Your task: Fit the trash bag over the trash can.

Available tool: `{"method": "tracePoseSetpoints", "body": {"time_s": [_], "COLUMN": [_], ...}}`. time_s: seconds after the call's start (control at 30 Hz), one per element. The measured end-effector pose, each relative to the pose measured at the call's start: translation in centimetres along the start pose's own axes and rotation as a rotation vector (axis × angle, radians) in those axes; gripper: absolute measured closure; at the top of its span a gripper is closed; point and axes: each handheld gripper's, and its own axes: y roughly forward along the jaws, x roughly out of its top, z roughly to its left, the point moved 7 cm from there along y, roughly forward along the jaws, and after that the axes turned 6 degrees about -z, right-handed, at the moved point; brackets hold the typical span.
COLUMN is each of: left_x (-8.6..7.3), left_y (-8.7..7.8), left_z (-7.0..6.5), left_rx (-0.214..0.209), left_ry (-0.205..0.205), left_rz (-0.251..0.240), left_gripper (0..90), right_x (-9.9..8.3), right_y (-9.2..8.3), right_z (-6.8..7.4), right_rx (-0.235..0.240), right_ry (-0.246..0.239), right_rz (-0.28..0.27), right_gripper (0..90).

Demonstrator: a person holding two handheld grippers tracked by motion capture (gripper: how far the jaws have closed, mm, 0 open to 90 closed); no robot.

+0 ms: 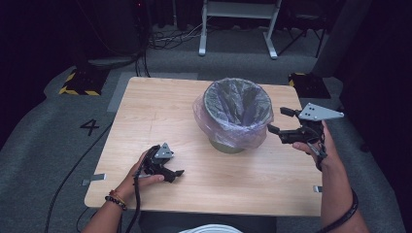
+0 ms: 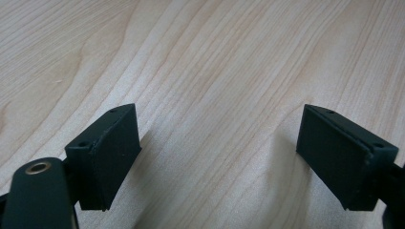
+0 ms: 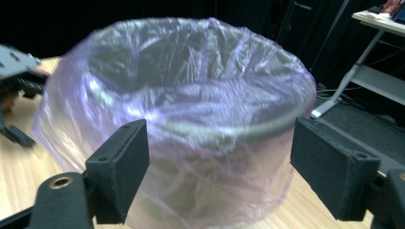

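We see a person at a light wooden table (image 1: 160, 111), holding a two-jaw gripper in each hand. The left gripper (image 1: 170, 171) sits low over the near left part of the tabletop, held by the left hand (image 1: 141, 172), which wears a beaded bracelet (image 1: 115, 200) at the wrist. In the left gripper view its jaws stand wide apart with nothing between them, and just ahead of them lies only bare wood grain (image 2: 215, 71); the pads look to hover close above the surface, though we cannot tell whether they touch it. The right gripper (image 1: 282, 121) is raised off the table in the right hand (image 1: 318, 145), its grey three-cornered plate (image 1: 318, 112) uppermost, and its jaws are likewise spread open and hold nothing. Directly ahead of those jaws, and near them, stands a small round bin (image 1: 228, 144) lined with a thin translucent purplish bag (image 1: 238, 109), whose edge is folded out and down over the rim. In the right gripper view the bag (image 3: 191, 109) sits between and beyond the two black pads, not touching either, and the bin's rim shows through the plastic as a dark band. Past the bin, to that gripper's left, the left gripper (image 3: 16, 95) appears at the far edge. Well beyond the right gripper's right jaw a white desk frame (image 3: 363, 71) stands on the dark floor.
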Motion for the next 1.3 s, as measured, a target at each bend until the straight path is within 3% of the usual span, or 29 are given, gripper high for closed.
{"method": "tracePoseSetpoints", "body": {"time_s": [0.7,1.3], "left_x": [0.0,0.0], "left_y": [0.0,0.0], "left_z": [0.0,0.0], "left_rx": [0.001,0.002], "left_ry": [0.000,0.000], "left_rz": [0.000,0.000], "left_gripper": [14.6,14.4], "right_x": [2.4,3.3], "right_y": [1.7,3.5], "right_z": [-0.4,0.1], "right_rx": [-0.031,-0.011], "right_ry": [-0.014,-0.030], "right_rz": [0.002,0.016], "right_gripper": [21.2,21.1]}}
